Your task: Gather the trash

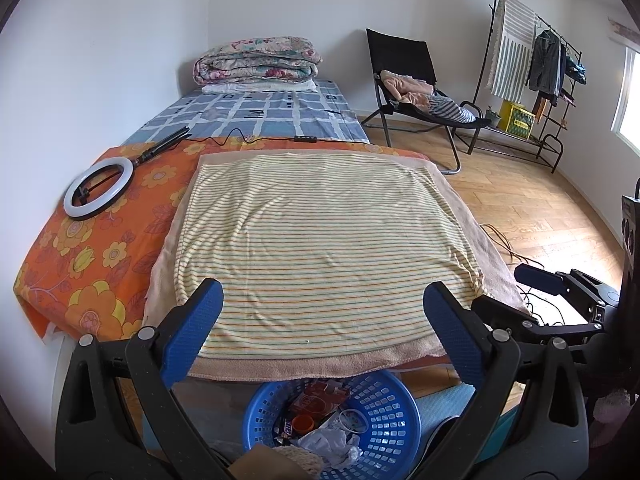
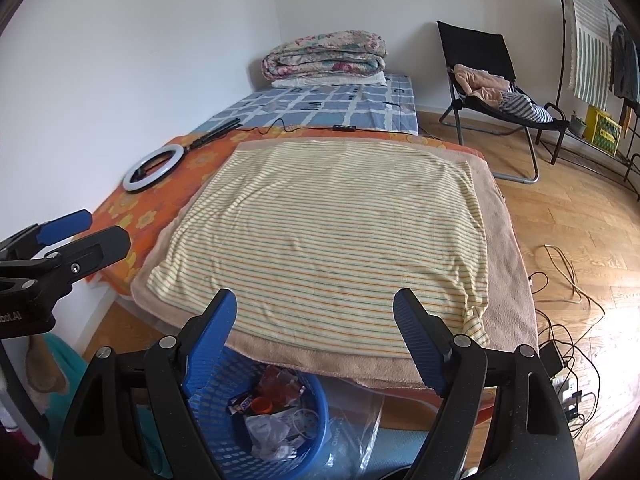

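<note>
Left gripper (image 1: 322, 306): jaws spread wide, nothing between the blue pads, released. Right gripper (image 2: 314, 312): jaws likewise spread and empty, released. Both point downward over the near edge of the bed (image 1: 100, 240).

Directly below the jaws, on the floor against the foot of the bed, stands a blue perforated basket (image 1: 384, 420). It holds the collected trash (image 1: 320, 428): a crumpled clear plastic bag, a reddish wrapper, an orange cap and a small snack wrapper are distinguishable; the remaining pieces are too jumbled to identify. In the right wrist view the same basket (image 2: 312, 412) sits beneath the left finger of the right gripper, with a clear plastic sheet (image 2: 360, 432) lying on the floor just beside it.

Beyond the jaws, a striped yellow towel (image 1: 320, 232) lies flat over a beige towel (image 1: 480, 240), both atop an orange floral sheet (image 1: 92, 264). A ring light (image 1: 98, 190) lies on that sheet near the wall. Farther back, a blue checked cover carries a folded floral quilt (image 1: 258, 62).

On the wooden floor to the right stand a black folding chair (image 1: 404, 76) with clothes on its seat and a garment rack (image 1: 536, 80). Cables (image 2: 568, 272) trail along the floor beside the bed.
</note>
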`<state>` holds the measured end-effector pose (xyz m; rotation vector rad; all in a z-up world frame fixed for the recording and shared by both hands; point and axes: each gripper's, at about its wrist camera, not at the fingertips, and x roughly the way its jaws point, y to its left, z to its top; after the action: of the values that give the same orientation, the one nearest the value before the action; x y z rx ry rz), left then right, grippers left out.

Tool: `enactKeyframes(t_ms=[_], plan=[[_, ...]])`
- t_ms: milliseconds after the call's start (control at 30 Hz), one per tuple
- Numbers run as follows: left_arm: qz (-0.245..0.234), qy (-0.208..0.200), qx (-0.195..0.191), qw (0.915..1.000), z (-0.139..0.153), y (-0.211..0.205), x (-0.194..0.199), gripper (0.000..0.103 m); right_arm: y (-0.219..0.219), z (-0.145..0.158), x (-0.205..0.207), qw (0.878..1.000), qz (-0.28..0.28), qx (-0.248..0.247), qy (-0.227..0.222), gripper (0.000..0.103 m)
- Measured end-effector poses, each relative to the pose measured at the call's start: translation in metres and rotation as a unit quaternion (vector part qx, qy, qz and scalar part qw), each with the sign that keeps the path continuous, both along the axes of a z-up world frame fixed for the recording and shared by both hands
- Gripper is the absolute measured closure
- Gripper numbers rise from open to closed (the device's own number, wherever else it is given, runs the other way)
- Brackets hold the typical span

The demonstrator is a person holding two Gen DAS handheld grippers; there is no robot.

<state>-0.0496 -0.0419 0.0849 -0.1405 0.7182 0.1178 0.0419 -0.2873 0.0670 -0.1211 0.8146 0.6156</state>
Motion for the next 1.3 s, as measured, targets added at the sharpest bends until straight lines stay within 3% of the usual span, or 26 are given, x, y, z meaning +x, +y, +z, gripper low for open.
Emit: enactKeyframes(t_ms=[1300], plan=[[0.0,-0.001,0.001,1.0,0.0006,-0.0018,-0.0011,0.001,-0.0028,-0.0019,0.0008,1.0,-0.006,0.009,0.01,0.022]])
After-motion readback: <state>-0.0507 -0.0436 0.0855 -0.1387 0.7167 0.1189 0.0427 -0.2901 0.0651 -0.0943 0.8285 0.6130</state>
